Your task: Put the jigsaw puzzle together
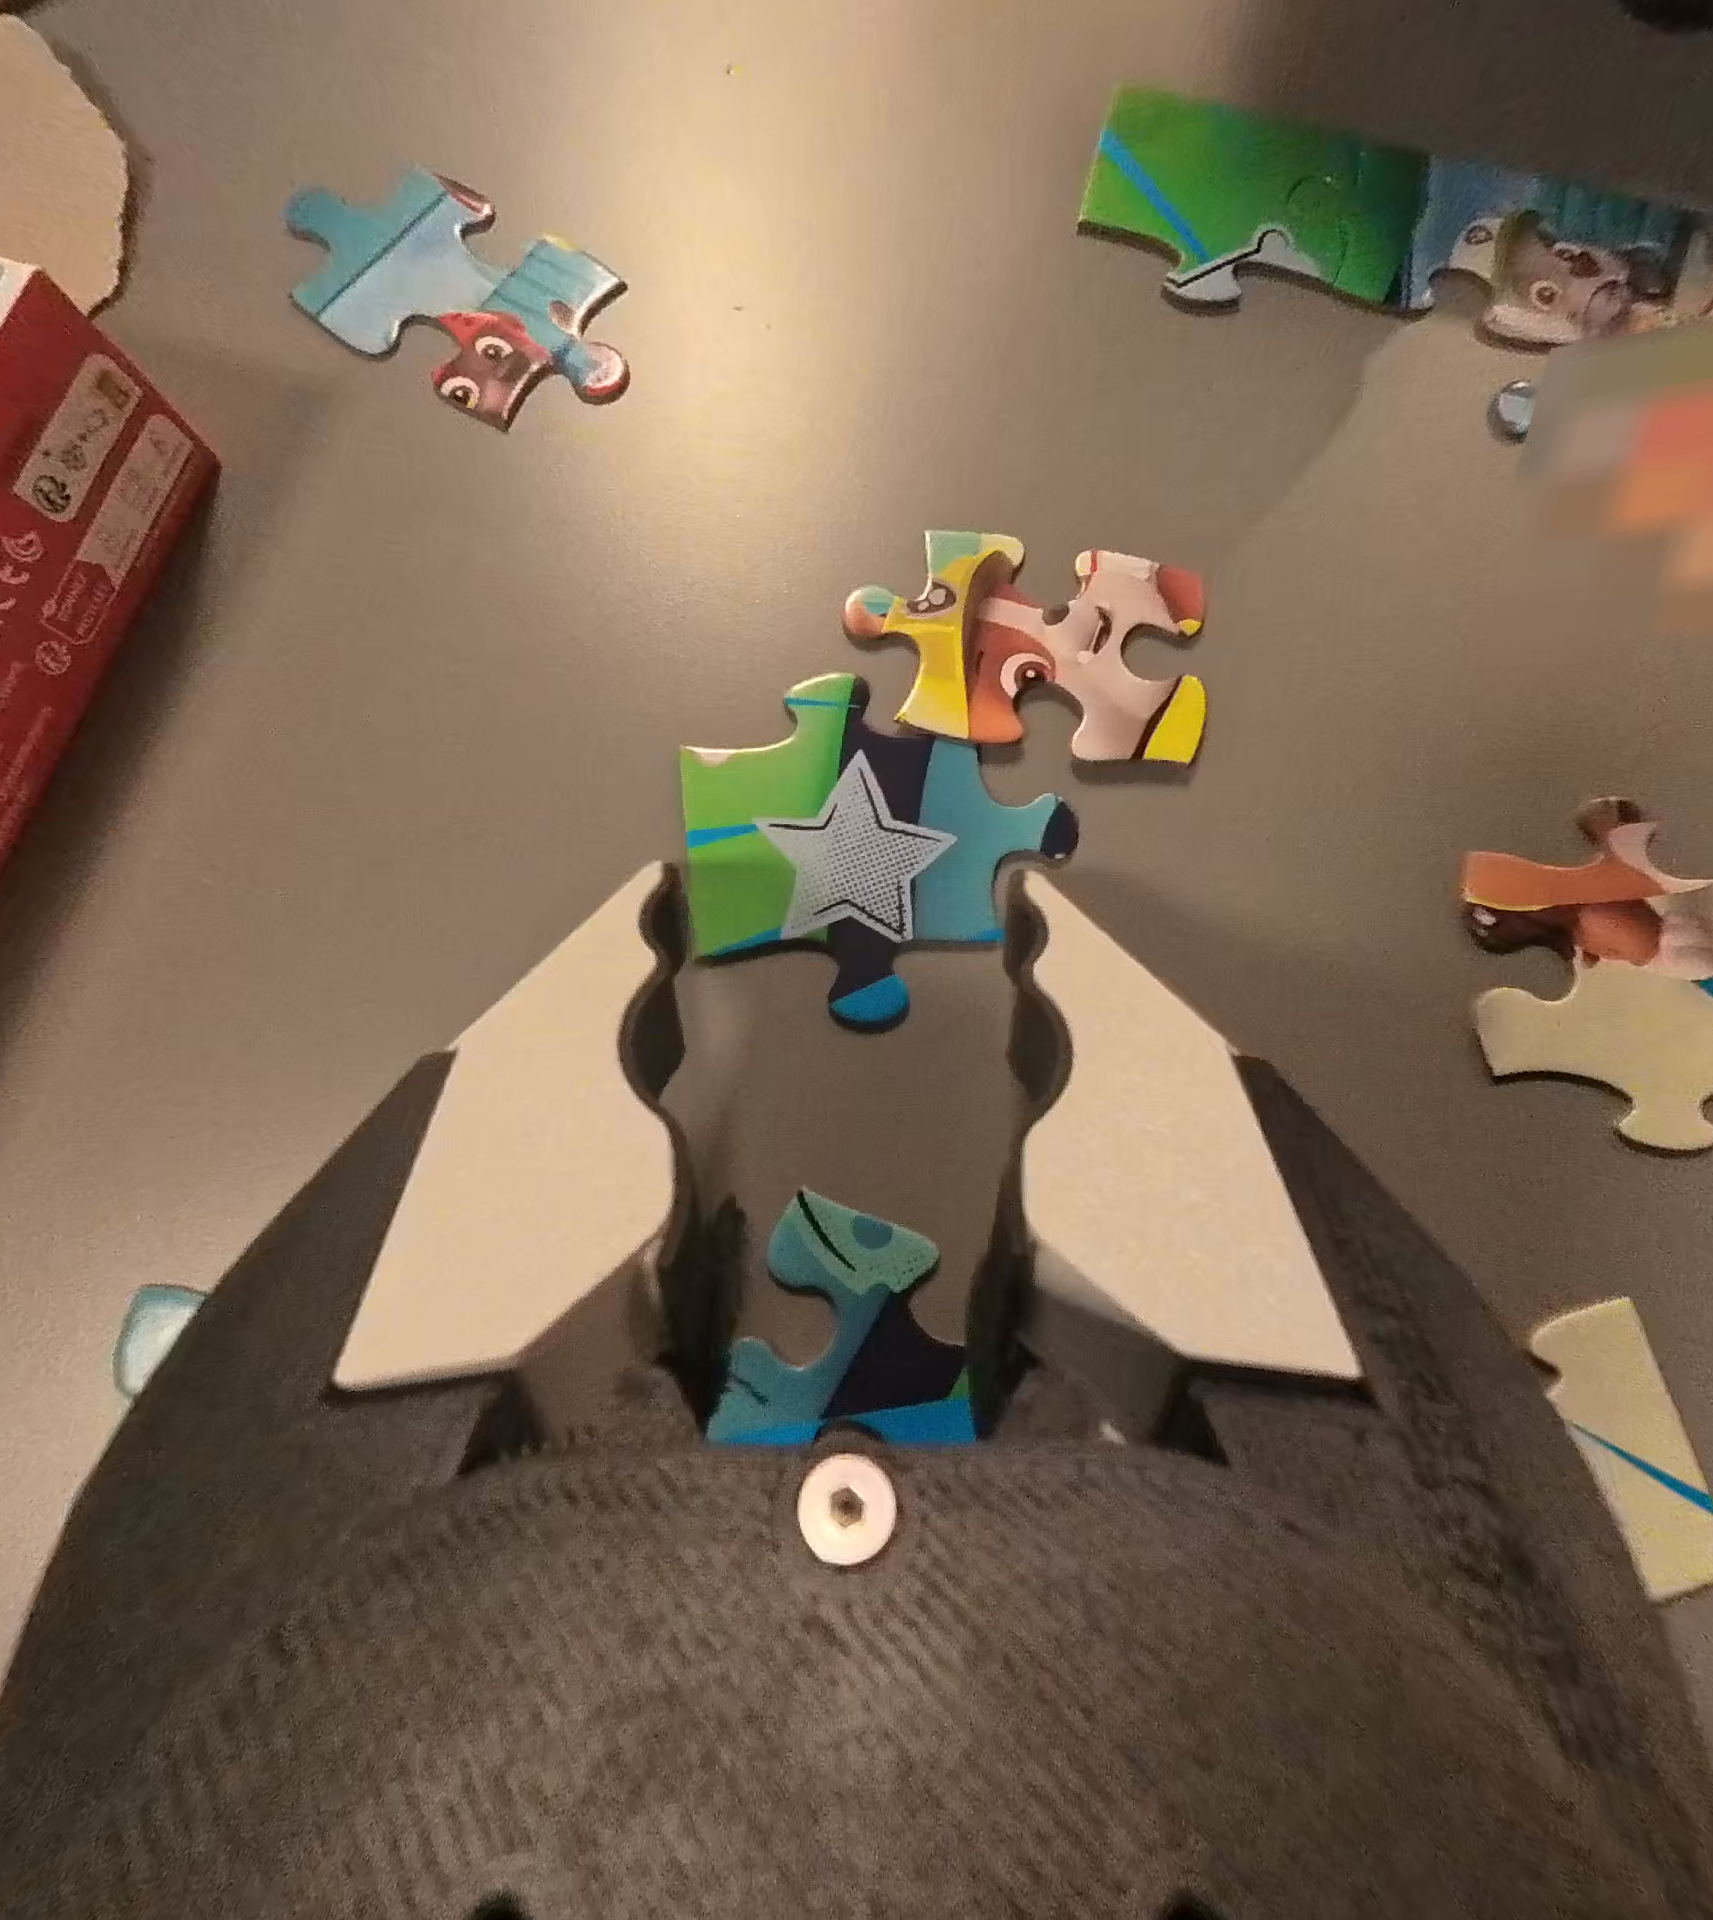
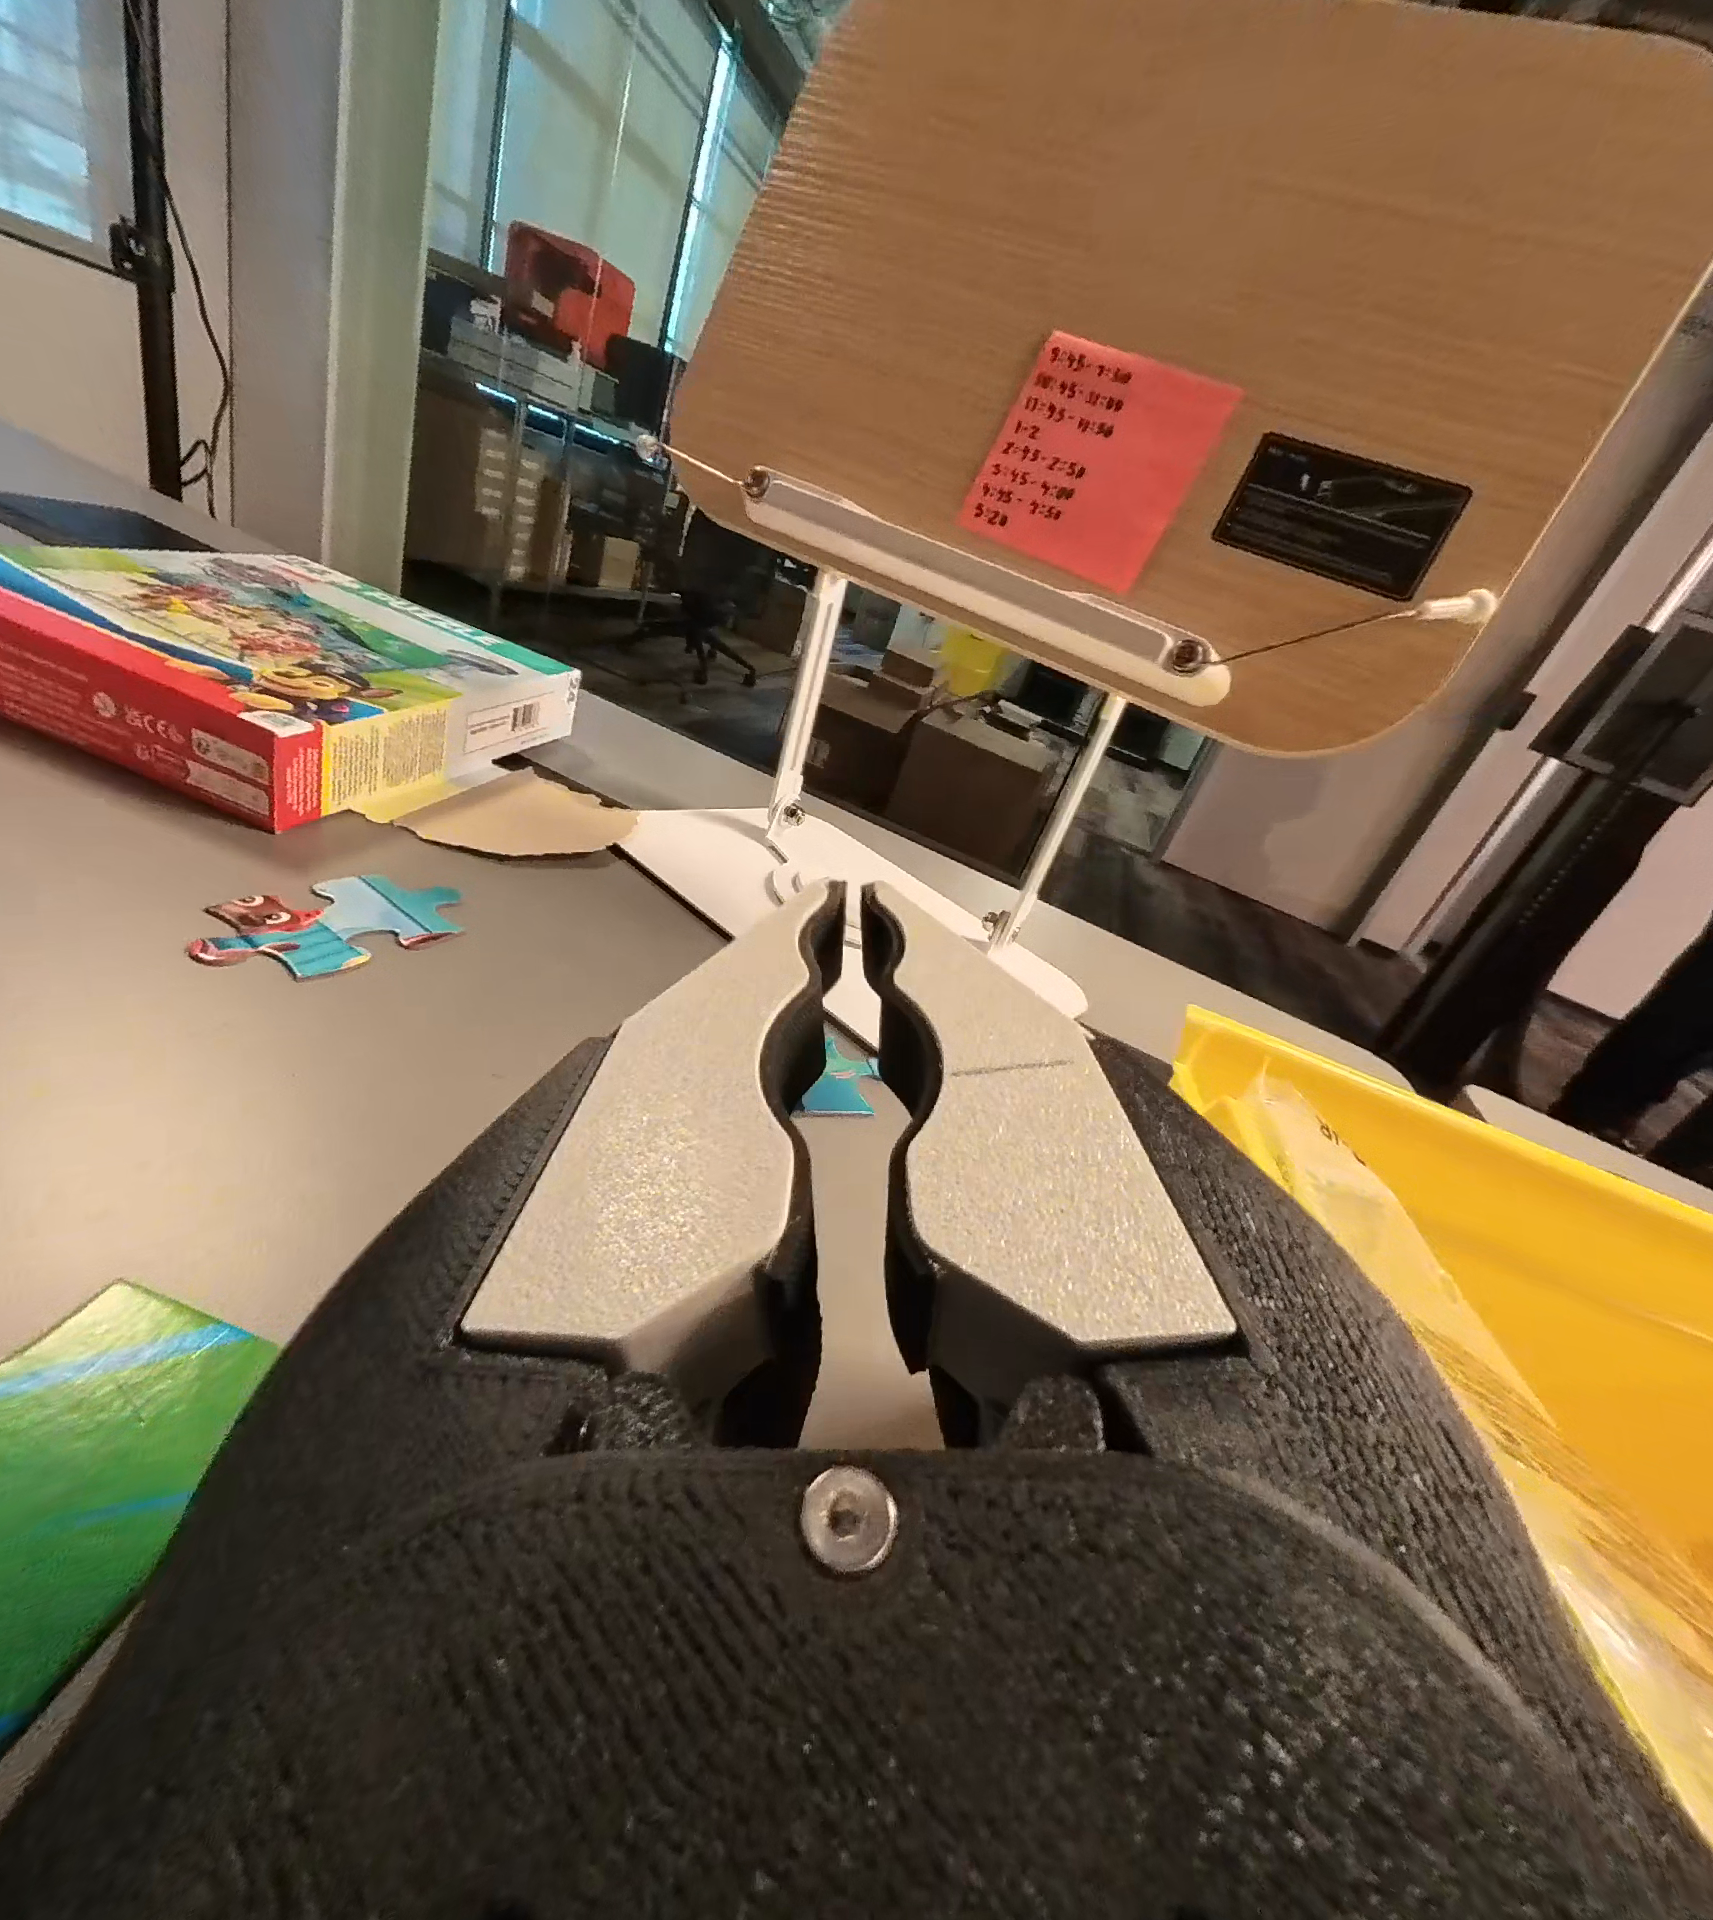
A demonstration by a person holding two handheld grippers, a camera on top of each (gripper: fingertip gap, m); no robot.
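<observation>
Grey worktop (image 1: 519, 644) offers no lip: left hand-held gripper (image 1: 836, 894) is released astride the flat star puzzle piece (image 1: 852, 852) mid-frame, so pads may skate over it or nudge the dog-face piece (image 1: 1039, 655) touching it.

Red cardboard puzzle box (image 1: 21, 623) carries small print and compliance marks on its side, plus a barcode label on its end flap (image 2: 509, 717). Pink sticky note (image 2: 1091, 457) bears handwritten lines on the tilted wooden board (image 2: 1247, 260), beside a black printed plate (image 2: 1340, 516).
</observation>
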